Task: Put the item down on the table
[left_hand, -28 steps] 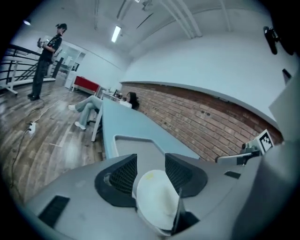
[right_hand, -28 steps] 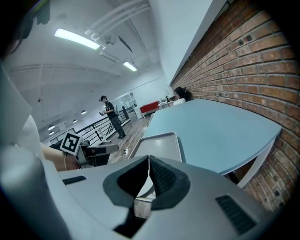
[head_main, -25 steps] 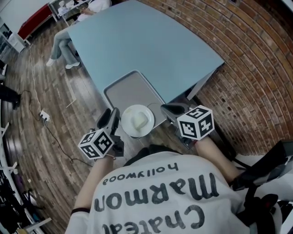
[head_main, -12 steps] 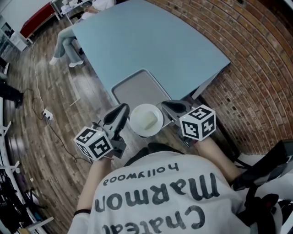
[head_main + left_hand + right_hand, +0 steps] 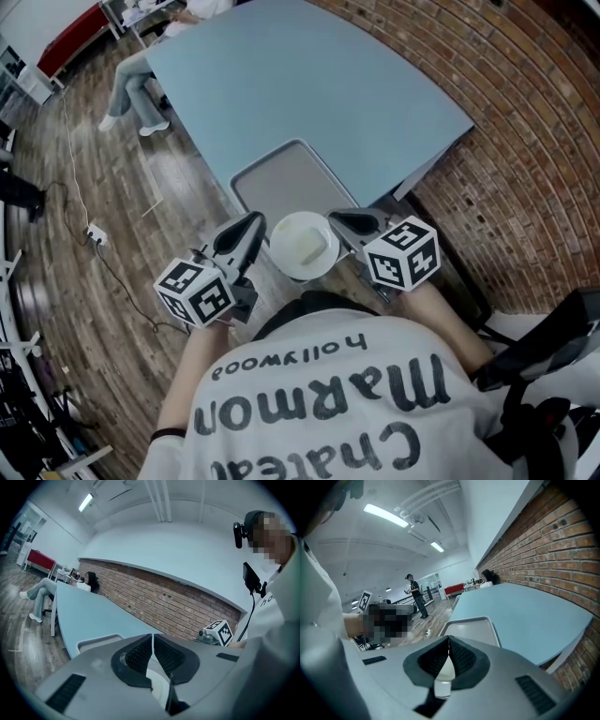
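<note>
A white plate (image 5: 303,246) with a pale lump in it hangs in the air in front of the person's chest, just short of the near edge of the light-blue table (image 5: 309,84). My left gripper (image 5: 255,225) is shut on the plate's left rim. My right gripper (image 5: 340,221) is shut on its right rim. In the left gripper view the jaws (image 5: 153,641) stand closed with the white plate (image 5: 158,679) showing below them. The right gripper view has its jaws (image 5: 449,644) pinched on the white rim (image 5: 445,668).
A grey tray (image 5: 286,180) lies on the table's near corner, just beyond the plate. A brick wall (image 5: 525,141) runs along the right. A seated person (image 5: 131,94) is at the table's far left. A cable and socket (image 5: 94,239) lie on the wood floor.
Both grippers and the plate have shifted right and a little forward, toward the tray; the left gripper has turned its jaws inward. Over the last half second almost nothing moved.
</note>
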`<state>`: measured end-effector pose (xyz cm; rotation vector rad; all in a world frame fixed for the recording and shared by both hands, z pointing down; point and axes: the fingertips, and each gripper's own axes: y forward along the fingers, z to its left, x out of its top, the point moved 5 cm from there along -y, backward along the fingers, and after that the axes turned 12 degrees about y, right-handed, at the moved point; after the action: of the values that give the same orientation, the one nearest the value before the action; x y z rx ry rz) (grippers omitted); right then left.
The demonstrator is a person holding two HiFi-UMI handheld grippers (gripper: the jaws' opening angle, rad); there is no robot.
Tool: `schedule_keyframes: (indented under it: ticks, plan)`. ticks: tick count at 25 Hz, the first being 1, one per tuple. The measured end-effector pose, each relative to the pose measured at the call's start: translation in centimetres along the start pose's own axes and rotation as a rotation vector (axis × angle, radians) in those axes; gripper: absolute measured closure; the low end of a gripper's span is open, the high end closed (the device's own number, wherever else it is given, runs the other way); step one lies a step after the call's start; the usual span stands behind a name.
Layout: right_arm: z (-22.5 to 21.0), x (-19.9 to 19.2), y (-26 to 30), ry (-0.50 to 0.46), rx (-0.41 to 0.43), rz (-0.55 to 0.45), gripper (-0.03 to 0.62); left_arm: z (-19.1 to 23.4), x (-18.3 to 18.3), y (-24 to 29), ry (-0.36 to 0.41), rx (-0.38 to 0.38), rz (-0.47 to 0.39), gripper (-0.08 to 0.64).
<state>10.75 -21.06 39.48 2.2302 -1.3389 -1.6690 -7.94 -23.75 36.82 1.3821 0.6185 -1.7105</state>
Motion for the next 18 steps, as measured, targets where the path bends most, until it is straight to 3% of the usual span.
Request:
schedule_keyframes:
  ticks: [18]
  plan:
    - [-2.1,0.8,-0.1,0.019,-0.102,-0.012,0.583,0.9,-0.7,0.3,-0.022,0.008,0.010,0.540]
